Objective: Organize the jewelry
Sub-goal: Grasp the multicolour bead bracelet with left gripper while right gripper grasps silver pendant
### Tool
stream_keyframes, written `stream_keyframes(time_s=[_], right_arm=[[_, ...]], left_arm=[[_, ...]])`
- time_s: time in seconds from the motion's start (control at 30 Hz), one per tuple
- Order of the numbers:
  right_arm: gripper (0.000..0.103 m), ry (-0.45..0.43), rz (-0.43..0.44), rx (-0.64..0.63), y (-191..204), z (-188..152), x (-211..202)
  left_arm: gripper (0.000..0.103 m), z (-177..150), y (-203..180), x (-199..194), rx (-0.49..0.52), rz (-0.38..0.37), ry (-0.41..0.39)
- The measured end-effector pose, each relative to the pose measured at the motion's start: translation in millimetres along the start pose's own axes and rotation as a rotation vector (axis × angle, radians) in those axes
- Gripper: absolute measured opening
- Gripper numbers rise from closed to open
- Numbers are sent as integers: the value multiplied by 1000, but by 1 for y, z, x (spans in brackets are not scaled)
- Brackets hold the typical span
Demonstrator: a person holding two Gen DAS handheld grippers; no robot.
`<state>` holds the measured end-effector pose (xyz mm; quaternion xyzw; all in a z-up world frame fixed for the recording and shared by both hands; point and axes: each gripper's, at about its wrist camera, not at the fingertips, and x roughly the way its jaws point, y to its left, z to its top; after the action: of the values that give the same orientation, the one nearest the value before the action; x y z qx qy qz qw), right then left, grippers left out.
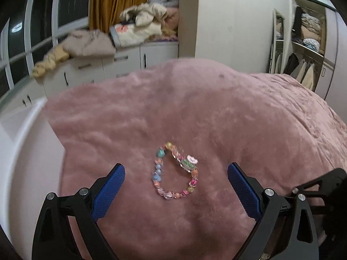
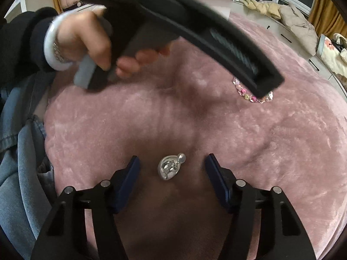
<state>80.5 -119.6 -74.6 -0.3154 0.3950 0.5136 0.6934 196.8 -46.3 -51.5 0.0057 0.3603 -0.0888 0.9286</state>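
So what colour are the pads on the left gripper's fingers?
Blue pads on black fingers, clearest in the left wrist view.

Dim, warm indoor light; windows [image 1: 43, 21] dark with a small lamp glare. Strong fisheye bend and black corners in both views. Bracelet [image 1: 175, 173] slightly motion-blurred. Left gripper [image 2: 173, 21] smeared, out of focus. Soft shadow on blanket [image 2: 195, 108] under it.
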Motion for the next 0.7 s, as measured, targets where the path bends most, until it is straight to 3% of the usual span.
stream_keyframes(time_s=[0.13, 0.2, 0.33, 0.6, 0.7], right_arm=[[52, -2, 2, 0, -4, -1, 3], [48, -4, 9, 7, -4, -3, 2], [40, -8, 34, 28, -11, -2, 2], [25, -25, 61, 61, -18, -3, -4], [25, -32, 60, 62, -17, -3, -6]], left_arm=[[93, -8, 4, 24, -46, 4, 46], [73, -13, 6, 34, -57, -5, 78], [68, -19, 11, 43, -82, -7, 91], [27, -20, 24, 45, -144, -36, 88], [25, -21, 26, 43, -145, -49, 87]])
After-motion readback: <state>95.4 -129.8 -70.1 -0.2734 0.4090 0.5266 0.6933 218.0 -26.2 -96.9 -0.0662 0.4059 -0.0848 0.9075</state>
